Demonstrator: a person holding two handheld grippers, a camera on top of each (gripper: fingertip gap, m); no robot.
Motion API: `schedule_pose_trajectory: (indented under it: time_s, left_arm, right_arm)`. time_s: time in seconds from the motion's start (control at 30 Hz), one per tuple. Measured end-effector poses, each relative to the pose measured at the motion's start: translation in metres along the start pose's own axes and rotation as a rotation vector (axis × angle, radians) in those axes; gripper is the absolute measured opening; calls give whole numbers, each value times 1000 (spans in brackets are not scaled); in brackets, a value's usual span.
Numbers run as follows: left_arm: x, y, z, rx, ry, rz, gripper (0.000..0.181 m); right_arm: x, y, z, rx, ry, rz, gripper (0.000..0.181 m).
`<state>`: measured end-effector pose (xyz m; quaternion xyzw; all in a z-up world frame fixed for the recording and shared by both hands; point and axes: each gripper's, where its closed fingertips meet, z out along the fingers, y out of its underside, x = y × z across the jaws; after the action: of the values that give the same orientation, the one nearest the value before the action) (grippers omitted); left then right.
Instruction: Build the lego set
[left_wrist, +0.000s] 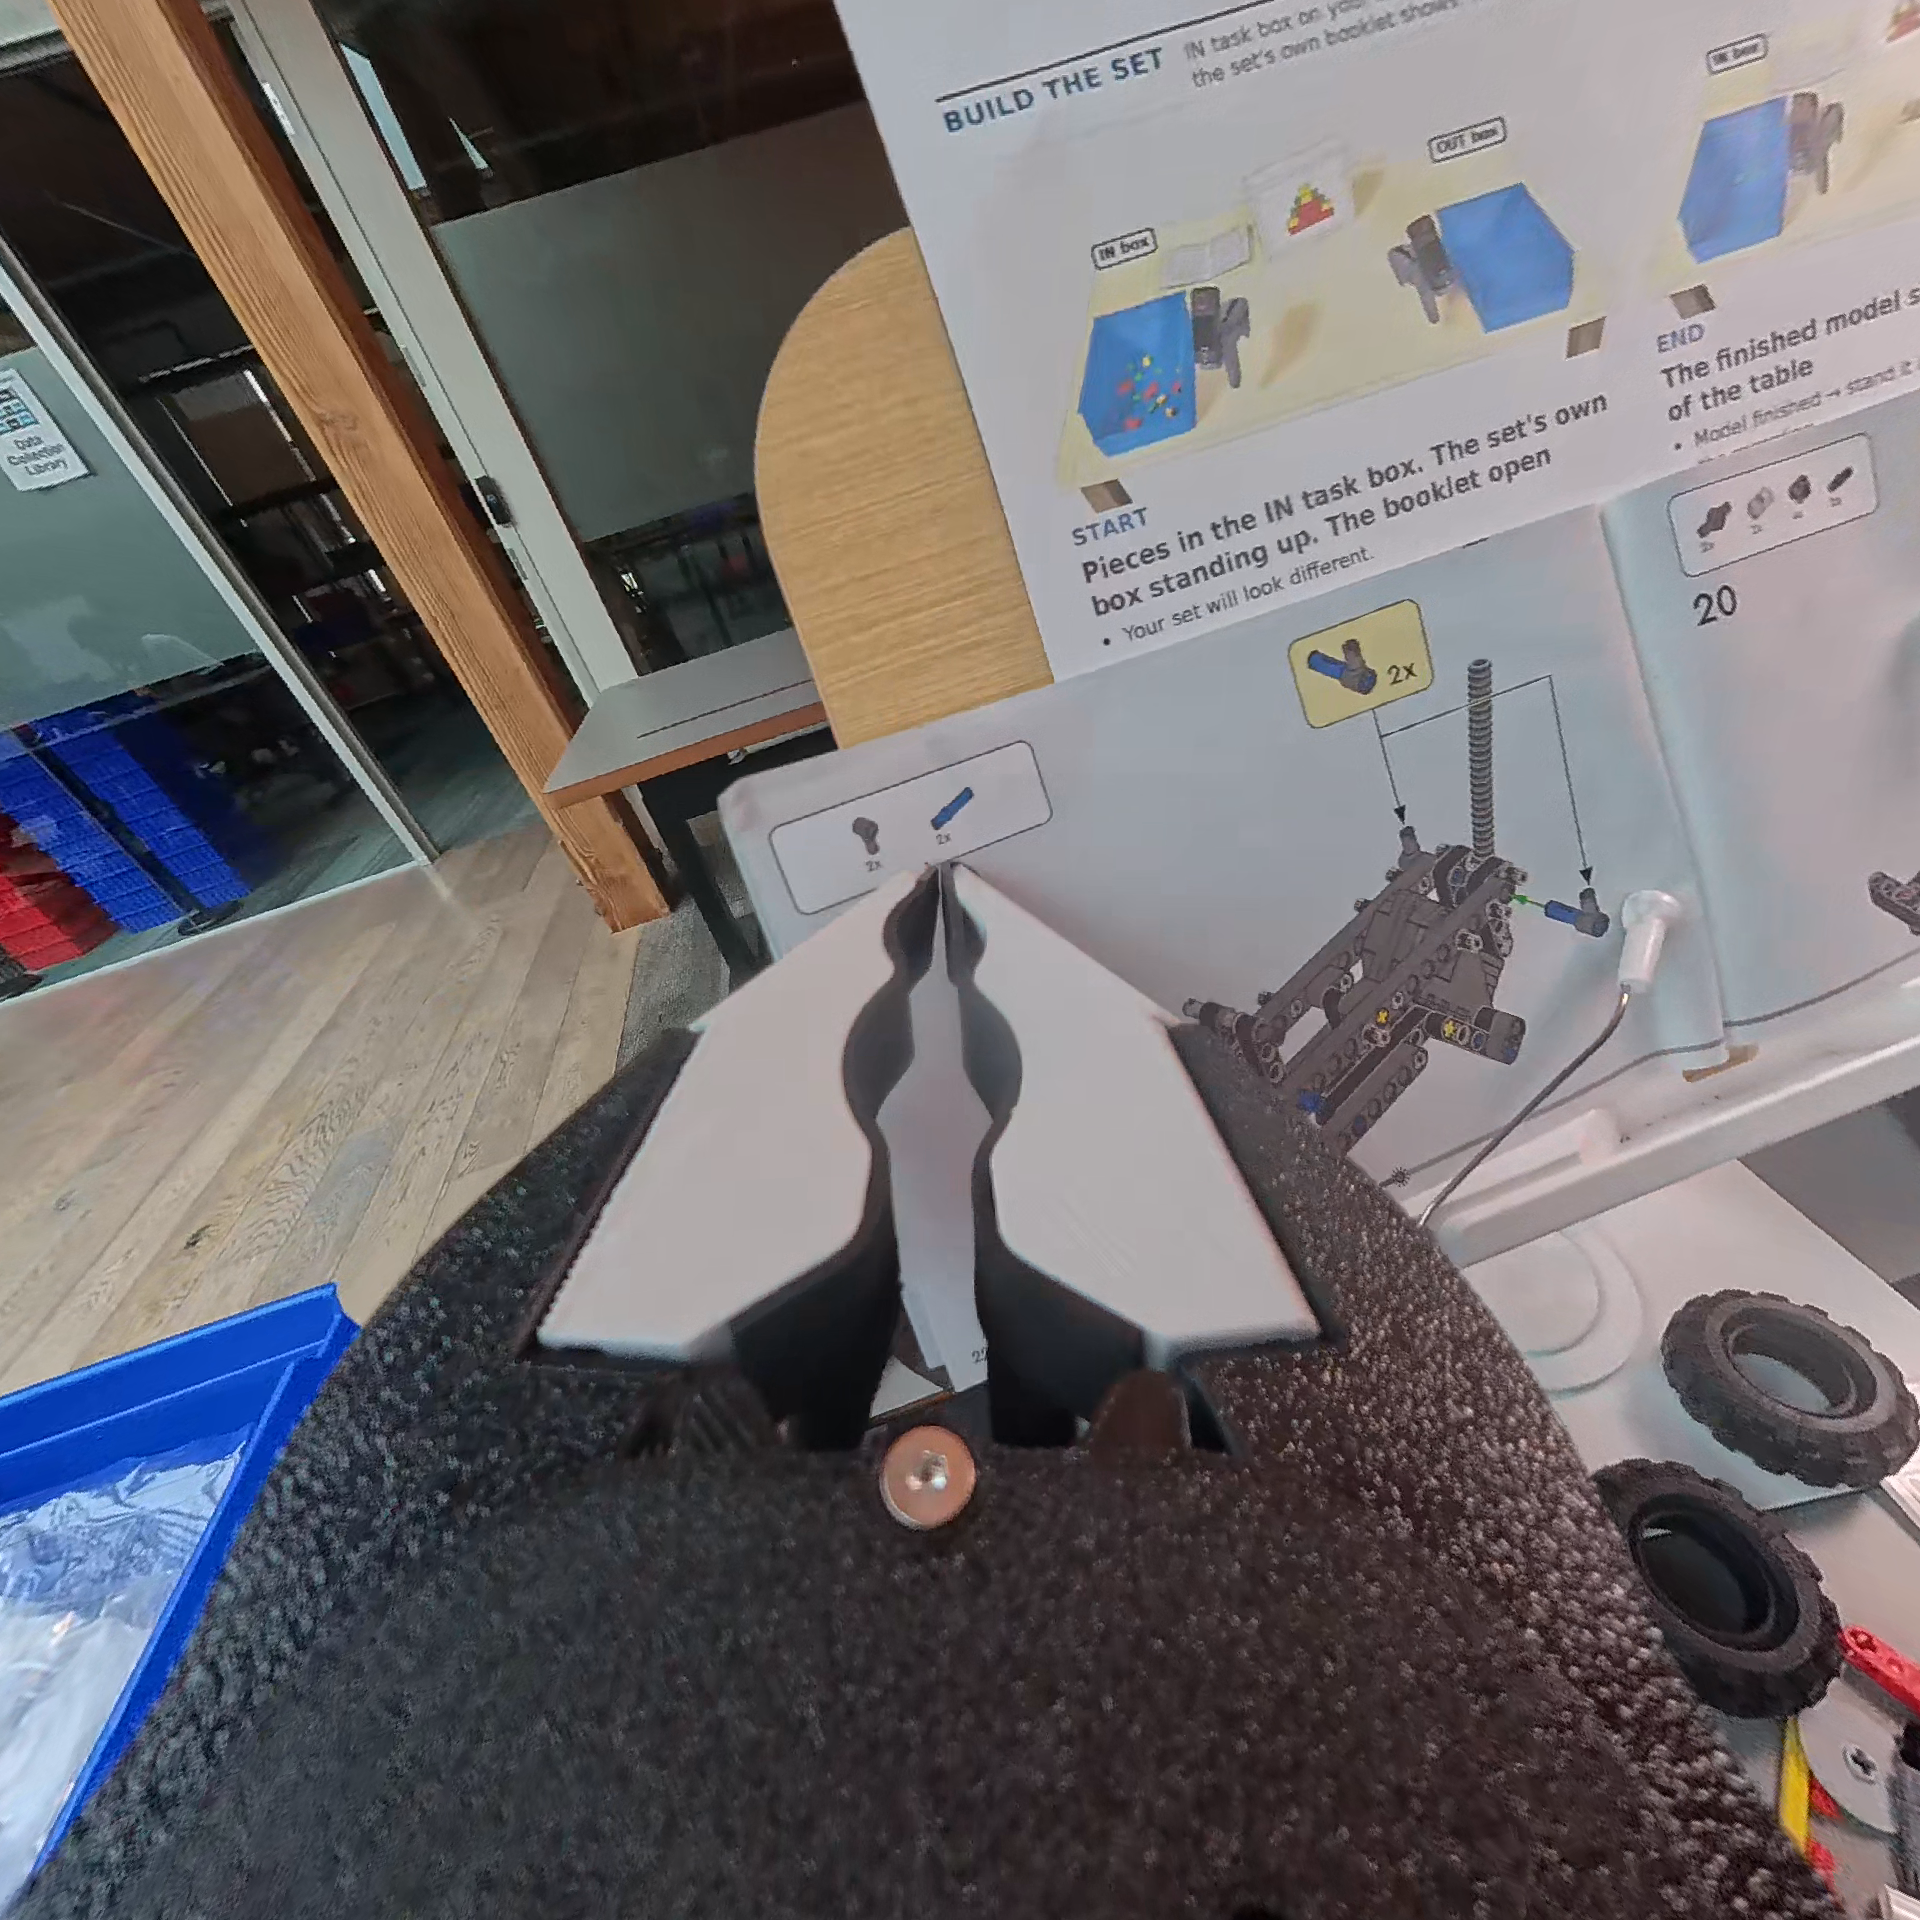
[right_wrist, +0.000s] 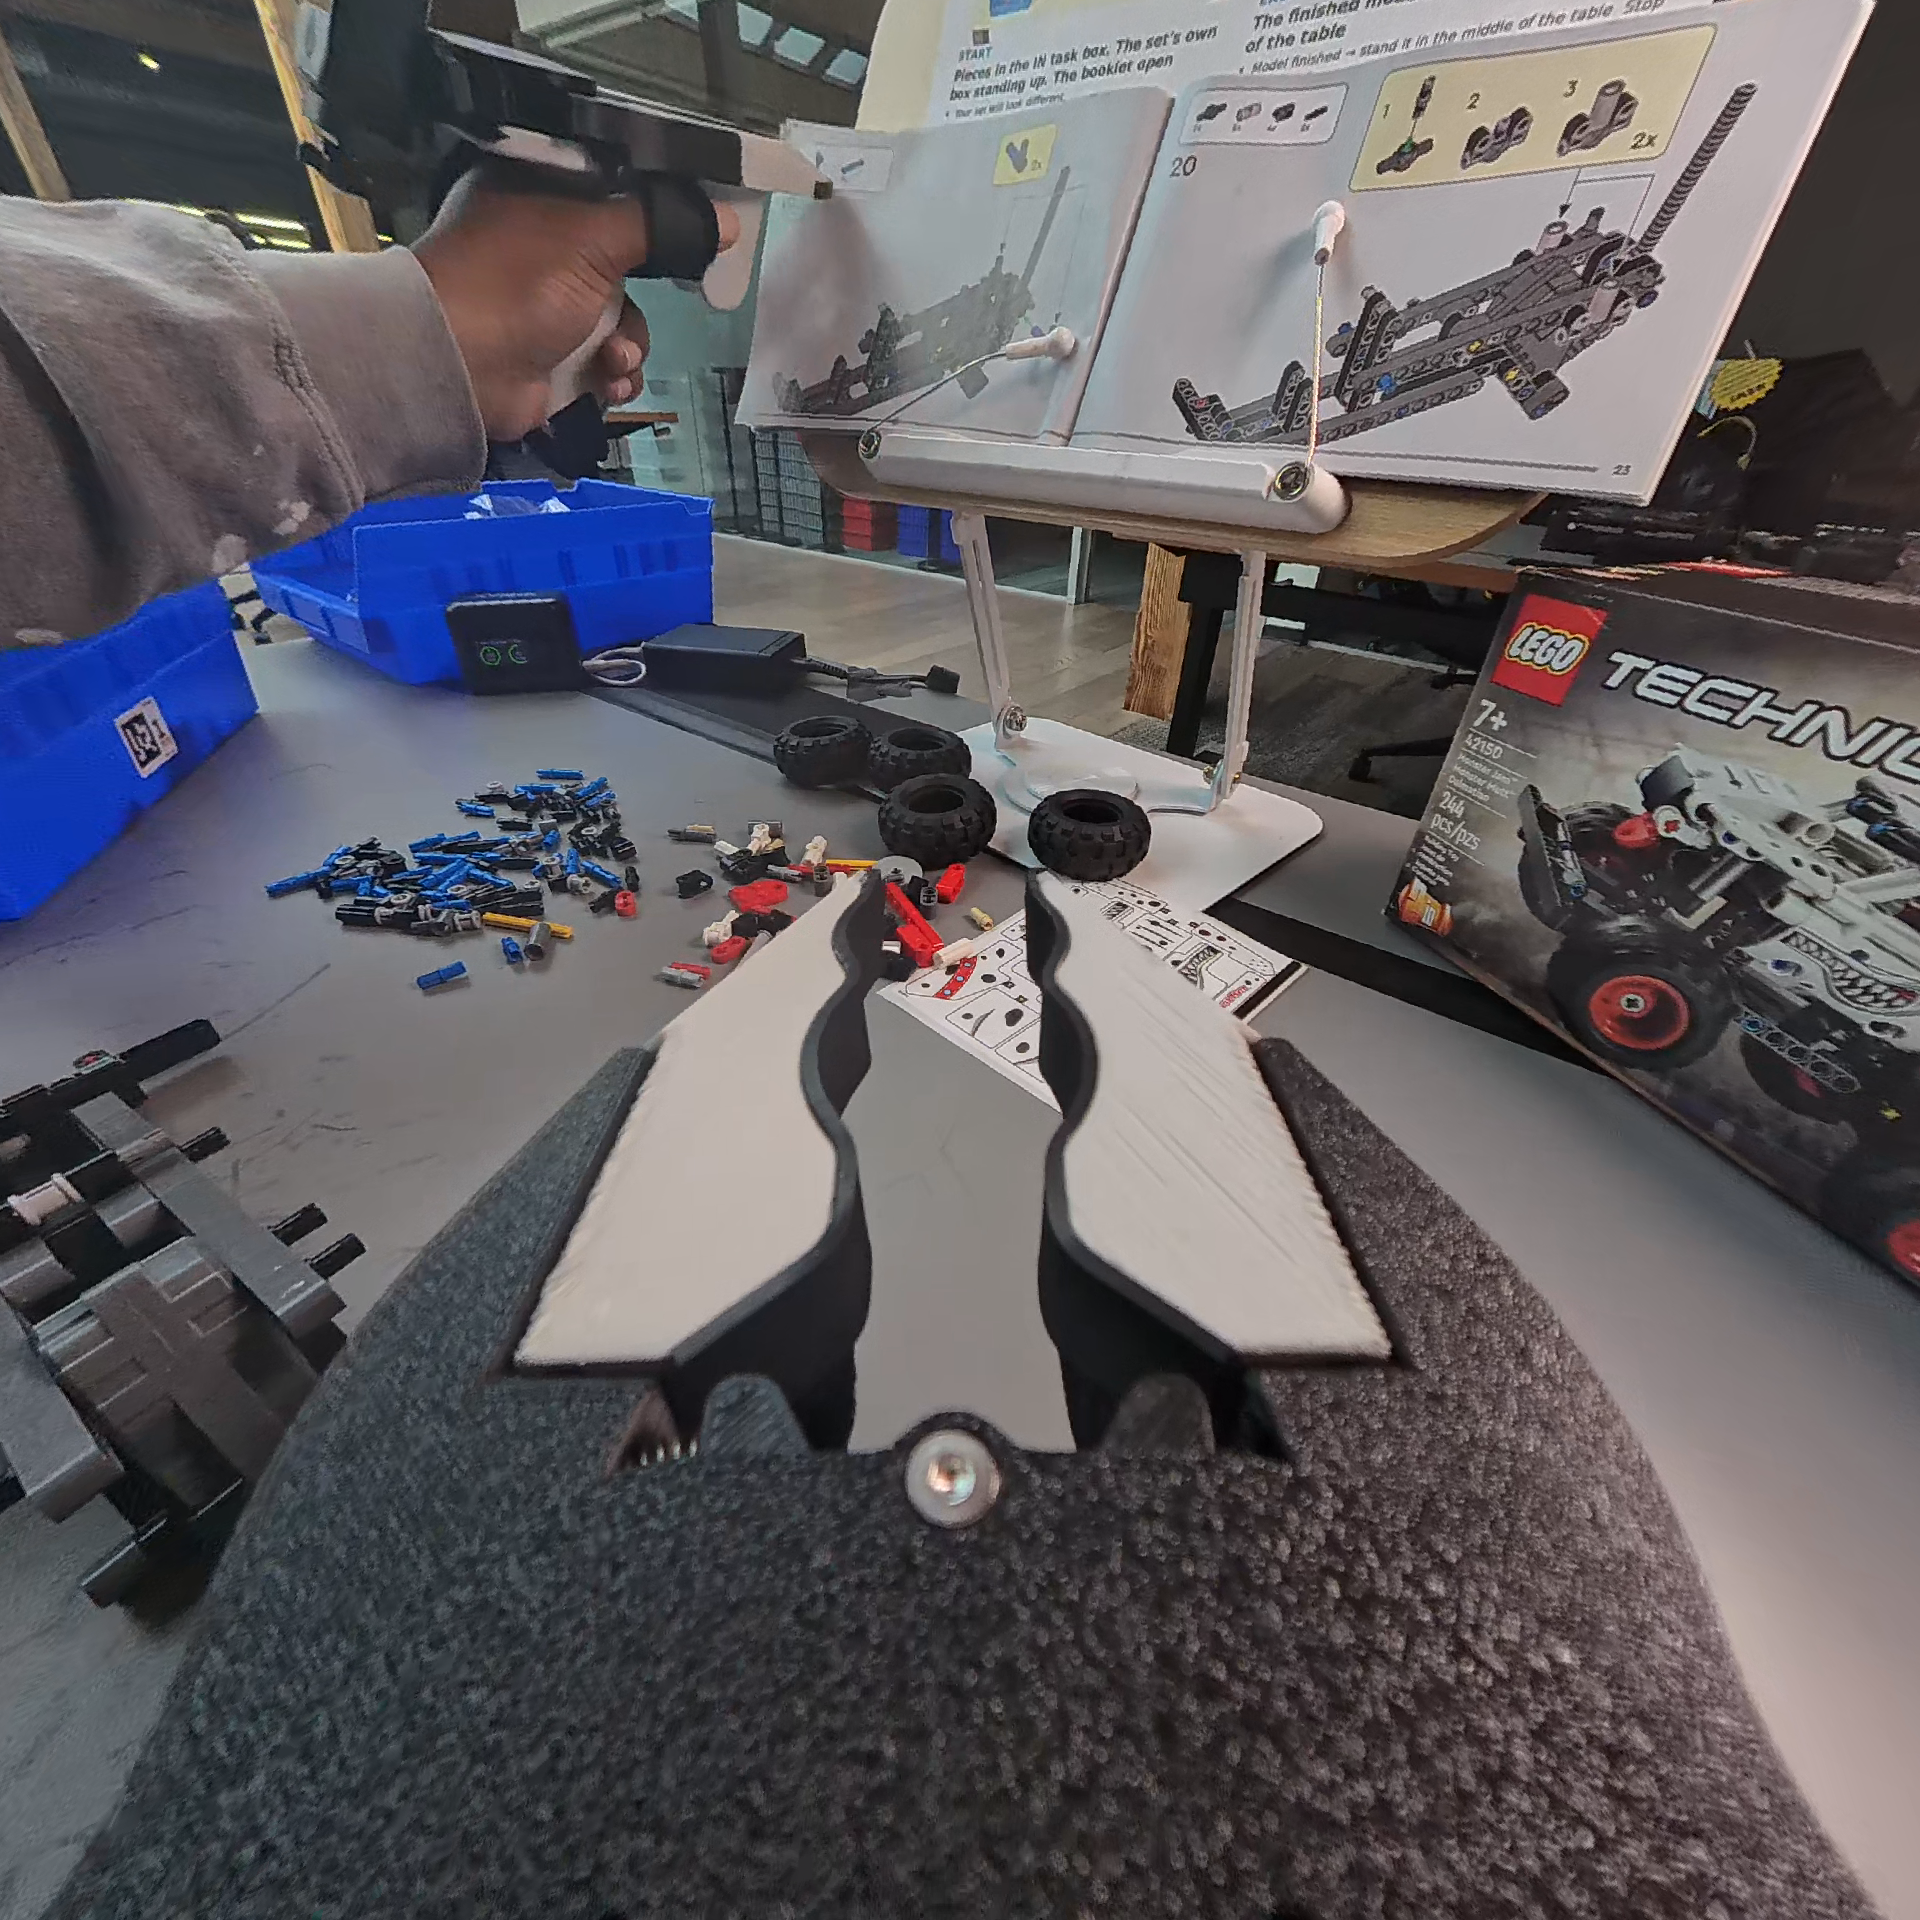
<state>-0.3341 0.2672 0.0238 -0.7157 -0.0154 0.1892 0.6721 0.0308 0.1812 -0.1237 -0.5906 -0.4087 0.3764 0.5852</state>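
The instruction booklet (left_wrist: 1195, 831) stands open on a white stand (right_wrist: 1101, 468). My left gripper (left_wrist: 940, 873) is shut on the booklet's left page near its top left corner; the page runs between the fingers. It also shows in the right wrist view (right_wrist: 816, 185), held by a hand. My right gripper (right_wrist: 945, 883) is open and empty, low over the grey table (right_wrist: 1507, 1195), pointing at loose small pieces (right_wrist: 499, 873) in blue, black and red. A partly built dark grey chassis (right_wrist: 135, 1299) lies at the left. Several black tyres (right_wrist: 935, 816) sit by the stand's base.
Two blue bins (right_wrist: 488, 571) stand at the back left, one holding plastic bags (left_wrist: 94, 1558). The set's box (right_wrist: 1704, 883) stands at the right. A sticker sheet (right_wrist: 1174, 945) lies past my right fingers. A black power adapter (right_wrist: 727, 655) lies behind the pieces. There is about 40 centimeters between the tips of the two grippers.
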Motion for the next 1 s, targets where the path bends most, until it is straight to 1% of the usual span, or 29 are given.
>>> schedule_pose_trajectory:
  time_s: [0.17, 0.23, 0.3, 0.37, 0.47, 0.57, 0.63, 0.7, 0.77, 0.87, 1.0]
  left_arm:
    - [20, -9, -9, 14, 63, 45, 5]
    - [31, -10, -19, -5, 141, 52, 9]
    - [47, 2, -34, -87, 262, 80, 14]
    - [64, 23, -58, -192, 402, 132, 17]
    - [73, 58, -98, -307, 507, 242, 18]
    - [83, 104, -144, -454, 660, 350, 19]
    - [90, 135, -176, -545, 788, 413, 20]
    - [92, 162, -198, -618, 877, 457, 19]
    - [93, 184, -210, -685, 929, 477, 19]
    - [88, 212, -213, -766, 952, 538, 19]
    - [84, 234, -207, -828, 979, 622, 18]
  right_arm:
    - [0, -1, -1, -1, 2, -18, 27]
    - [2, -3, -3, 7, 5, -17, 27]
    - [4, -5, -4, 12, 10, -14, 27]
    - [5, -5, -4, 12, 11, -8, 27]
    - [3, -2, -3, 6, 5, -6, 27]
    - [-1, 1, -1, -5, -7, -12, 26]
    - [-4, 3, 1, -15, -13, -26, 26]
    - [-7, 3, 1, -17, -19, -38, 25]
    - [-9, 4, 1, -18, -21, -46, 25]
    - [-10, 4, 1, -20, -25, -49, 25]
    - [-11, 4, 1, -22, -34, -46, 25]
